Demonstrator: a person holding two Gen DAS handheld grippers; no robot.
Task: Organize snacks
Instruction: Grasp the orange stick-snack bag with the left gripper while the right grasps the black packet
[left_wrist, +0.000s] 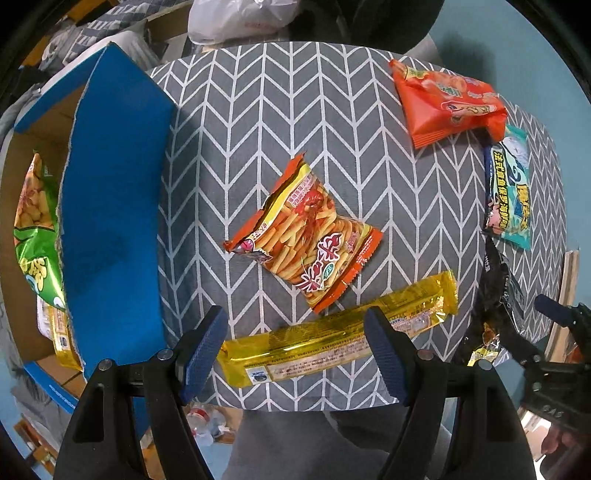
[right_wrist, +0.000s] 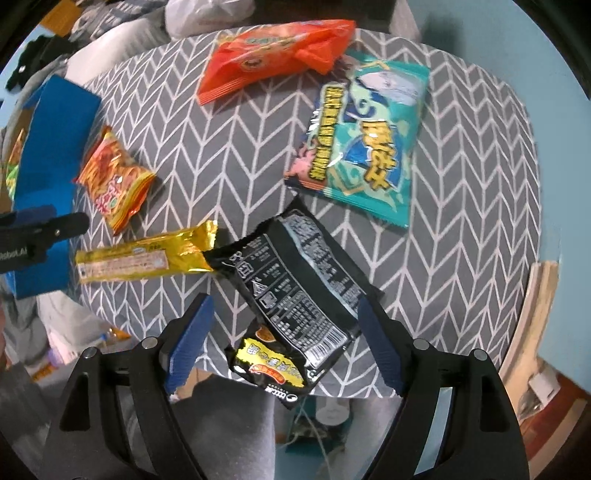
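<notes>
Grippers both hang spread and empty: your left gripper straddles the gold bar, whose long axis runs jaw to jaw. Your right gripper straddles the black packet. Roll the left wrist to pinch across the bar.

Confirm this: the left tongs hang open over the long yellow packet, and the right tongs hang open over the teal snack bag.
One thing is wrong. The right tongs hang open over the black packet, not the teal snack bag, which lies farther up the cloth; the right wrist view shows this. The left tongs do hang open over the long yellow packet.
</notes>
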